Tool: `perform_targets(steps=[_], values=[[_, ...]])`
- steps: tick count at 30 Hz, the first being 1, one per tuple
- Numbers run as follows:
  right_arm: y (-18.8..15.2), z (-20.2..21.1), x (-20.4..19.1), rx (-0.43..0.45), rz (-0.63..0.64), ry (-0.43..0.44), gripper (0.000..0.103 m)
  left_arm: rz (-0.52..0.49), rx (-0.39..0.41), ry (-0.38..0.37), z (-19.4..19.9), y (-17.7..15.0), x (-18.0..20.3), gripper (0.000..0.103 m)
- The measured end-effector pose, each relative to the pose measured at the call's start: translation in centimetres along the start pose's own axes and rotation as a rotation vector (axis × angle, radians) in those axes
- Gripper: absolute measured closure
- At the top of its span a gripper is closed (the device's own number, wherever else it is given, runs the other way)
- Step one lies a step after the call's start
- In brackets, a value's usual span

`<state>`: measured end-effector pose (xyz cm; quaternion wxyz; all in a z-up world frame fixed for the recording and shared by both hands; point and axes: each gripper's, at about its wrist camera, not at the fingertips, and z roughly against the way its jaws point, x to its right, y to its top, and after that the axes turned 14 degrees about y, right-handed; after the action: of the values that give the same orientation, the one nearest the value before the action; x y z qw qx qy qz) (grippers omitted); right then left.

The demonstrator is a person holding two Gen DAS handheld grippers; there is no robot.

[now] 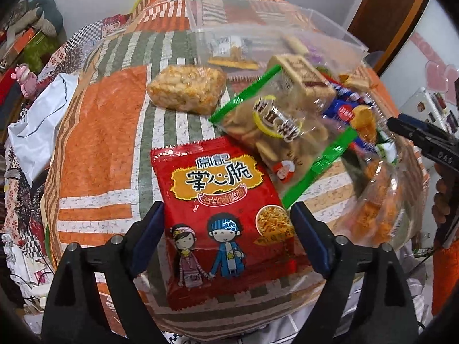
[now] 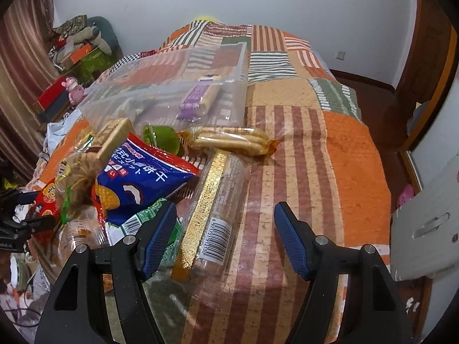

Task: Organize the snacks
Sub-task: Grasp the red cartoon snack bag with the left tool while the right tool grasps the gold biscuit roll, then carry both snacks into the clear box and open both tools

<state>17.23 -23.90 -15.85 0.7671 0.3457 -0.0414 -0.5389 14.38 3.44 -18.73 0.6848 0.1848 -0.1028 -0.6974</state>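
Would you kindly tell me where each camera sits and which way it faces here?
Left wrist: on the left gripper, angled steeply down at the red noodle snack packet between its open jaws; the right gripper and a hand show at the right edge.
Right wrist: on the right gripper, angled down over a clear barcoded packet, jaws open.
Shared: clear plastic bin, patchwork bedspread.

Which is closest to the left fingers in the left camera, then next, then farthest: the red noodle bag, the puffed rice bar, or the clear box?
1. Red noodle bag: right between the left fingers, which aren't squeezing it.
2. Puffed rice bar: farther up the quilt, left of middle.
3. Clear box: at the back, upper right.
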Motion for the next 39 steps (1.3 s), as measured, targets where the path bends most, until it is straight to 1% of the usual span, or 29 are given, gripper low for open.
perform_targets(steps=[2, 3, 8, 11, 12, 15, 16, 17, 19, 20, 25, 29, 35, 37, 39], values=[[-0.1, -0.3, 0.0, -0.009, -0.006, 0.009, 0.036, 0.003, -0.027, -0.008, -0.8, 0.0, 0.2, 0.015], [-0.1, -0.4, 0.0, -0.011, -0.006, 0.012, 0.036, 0.013, -0.025, -0.013, -1.1, -0.1, 0.1, 0.015], [-0.3, -1.1, -0.3, -0.025, 0.009, 0.015, 0.036, 0.042, 0.013, -0.023, -1.1, -0.4, -0.6, 0.015], [-0.3, -1.6, -0.4, -0.034, 0.008, 0.017, 0.038, 0.048, 0.034, -0.017, -0.8, -0.9, -1.2, 0.022], [-0.3, -1.7, -0.4, -0.035, 0.009, 0.016, 0.04, 0.052, 0.038, -0.015, -0.7, -1.0, -1.4, 0.025], [-0.1, -2.2, -0.1, -0.049, -0.014, 0.042, 0.055, 0.086, 0.036, -0.02, -0.7, -1.5, -2.6, 0.027], [-0.1, -2.4, 0.1, -0.053, -0.023, 0.047, 0.057, 0.097, 0.034, -0.013, -0.7, -1.6, -3.0, 0.028], [0.0, -2.5, 0.1, -0.052, -0.028, 0.047, 0.057, 0.109, 0.035, -0.012, -0.6, -1.7, -3.5, 0.031], [-0.1, -2.5, 0.2, -0.044, -0.027, 0.039, 0.063, 0.139, 0.03, -0.004, -0.7, -1.8, -4.3, 0.032], [-0.1, -2.4, 0.2, -0.042, -0.026, 0.036, 0.064, 0.151, 0.027, -0.002, -0.7, -1.7, -4.7, 0.032], [-0.3, -1.6, 0.1, -0.02, -0.016, 0.029, 0.069, 0.185, 0.02, -0.04, -0.4, -1.7, -5.3, 0.032], [-0.5, -1.0, 0.3, -0.013, -0.023, 0.031, 0.069, 0.183, 0.038, -0.039, 0.3, -1.3, -4.9, 0.032], [-0.5, -0.5, 0.6, -0.008, -0.036, 0.028, 0.069, 0.152, 0.104, -0.021, 2.4, -0.7, -4.3, 0.032], [-0.4, -0.8, 0.7, -0.027, -0.028, 0.022, 0.068, 0.15, 0.119, -0.026, 3.1, -0.4, -4.2, 0.032], [-0.2, -1.3, 0.9, -0.057, -0.03, 0.035, 0.065, 0.142, 0.133, -0.033, 3.7, -0.1, -3.9, 0.032]])
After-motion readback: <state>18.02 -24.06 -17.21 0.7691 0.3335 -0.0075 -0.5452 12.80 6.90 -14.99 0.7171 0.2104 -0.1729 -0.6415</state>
